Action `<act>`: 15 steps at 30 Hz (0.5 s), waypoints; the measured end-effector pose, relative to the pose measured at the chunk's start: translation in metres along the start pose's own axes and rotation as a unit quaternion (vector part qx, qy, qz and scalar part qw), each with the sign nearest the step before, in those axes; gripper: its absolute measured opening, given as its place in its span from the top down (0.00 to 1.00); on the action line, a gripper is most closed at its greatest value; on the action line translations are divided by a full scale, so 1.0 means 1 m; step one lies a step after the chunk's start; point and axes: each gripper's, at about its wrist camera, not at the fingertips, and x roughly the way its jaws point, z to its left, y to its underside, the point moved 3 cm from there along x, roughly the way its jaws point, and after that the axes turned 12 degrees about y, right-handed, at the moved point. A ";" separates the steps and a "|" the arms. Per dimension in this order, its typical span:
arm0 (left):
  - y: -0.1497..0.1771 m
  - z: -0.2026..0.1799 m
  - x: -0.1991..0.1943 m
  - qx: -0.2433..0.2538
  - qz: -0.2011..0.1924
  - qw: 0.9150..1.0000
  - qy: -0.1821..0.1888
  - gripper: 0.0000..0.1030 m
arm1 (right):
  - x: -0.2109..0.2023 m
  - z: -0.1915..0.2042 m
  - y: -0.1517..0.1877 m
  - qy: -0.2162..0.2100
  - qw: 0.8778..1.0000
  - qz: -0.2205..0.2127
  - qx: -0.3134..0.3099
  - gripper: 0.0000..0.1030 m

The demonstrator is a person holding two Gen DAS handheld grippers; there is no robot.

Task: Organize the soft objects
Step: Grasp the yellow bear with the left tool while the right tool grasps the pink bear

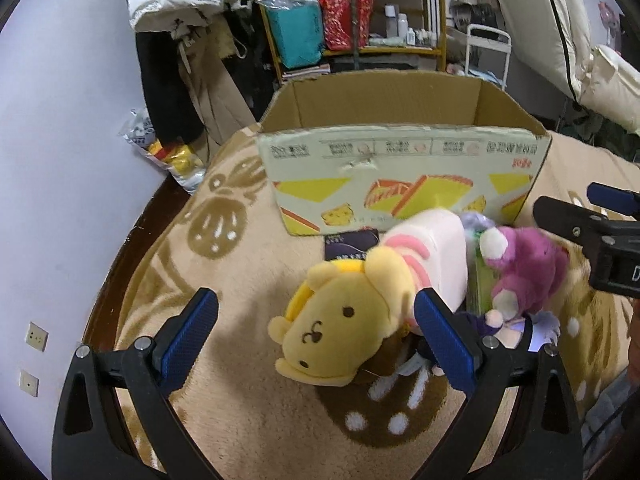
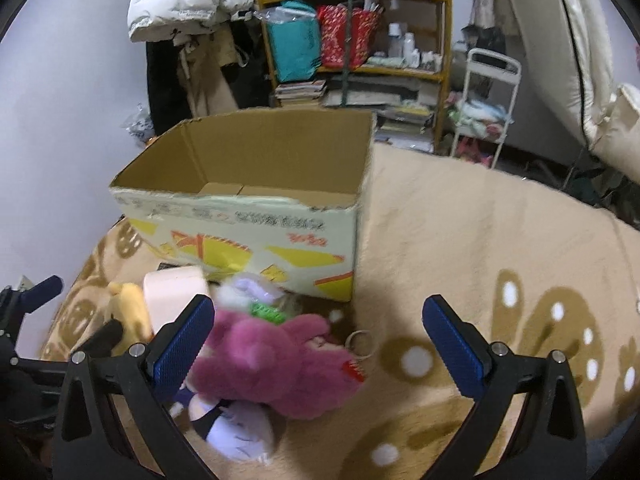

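Note:
A pile of soft toys lies on a beige blanket [image 1: 248, 288] in front of an open cardboard box [image 1: 400, 184]. A yellow bear plush [image 1: 340, 320] lies between the fingers of my left gripper [image 1: 320, 340], which is open. A pink-and-white plush [image 1: 436, 248] lies behind it, and a purple plush [image 1: 528, 268] to its right. In the right wrist view my right gripper [image 2: 320, 344] is open above the purple plush [image 2: 280, 364], which lies by its left finger. A white-and-navy doll [image 2: 236, 428] lies under that plush. The box [image 2: 248, 232] looks empty inside.
A shelf [image 2: 352, 32] with bags and bottles stands behind the box, with coats [image 1: 176, 20] hanging to its left. A white cart [image 2: 488, 112] stands at the right. A keyring [image 2: 362, 344] lies beside the purple plush. The right gripper [image 1: 592, 236] shows in the left wrist view.

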 end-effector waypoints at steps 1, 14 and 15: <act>0.001 -0.002 0.002 0.002 0.004 1.000 0.002 0.05 | 0.003 0.003 0.002 -0.007 1.000 0.009 -0.002 0.00; 0.010 0.004 0.032 -0.014 0.049 0.999 0.004 0.05 | 0.041 0.022 0.023 -0.033 0.994 0.100 -0.011 0.00; 0.011 0.006 0.034 -0.018 0.053 0.998 0.006 0.05 | 0.043 0.021 0.024 -0.034 0.994 0.102 -0.007 0.00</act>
